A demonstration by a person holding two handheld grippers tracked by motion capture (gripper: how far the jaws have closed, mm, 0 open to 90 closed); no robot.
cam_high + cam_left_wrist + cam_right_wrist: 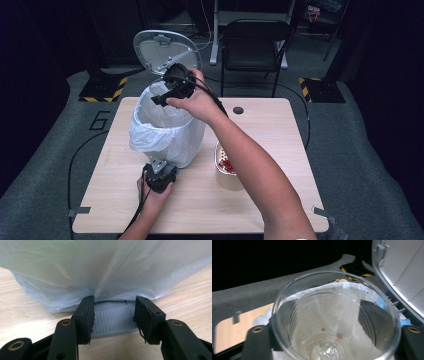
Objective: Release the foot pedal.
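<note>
Right gripper (159,101) clamped a clear cup (334,317) over the bin's rim (165,127); left gripper (113,315) straddled the pedal (113,321), jaws apart.

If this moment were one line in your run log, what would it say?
left tongs: open, astride bin pedal | right tongs: hold clear cup over bin | lid: up
</note>
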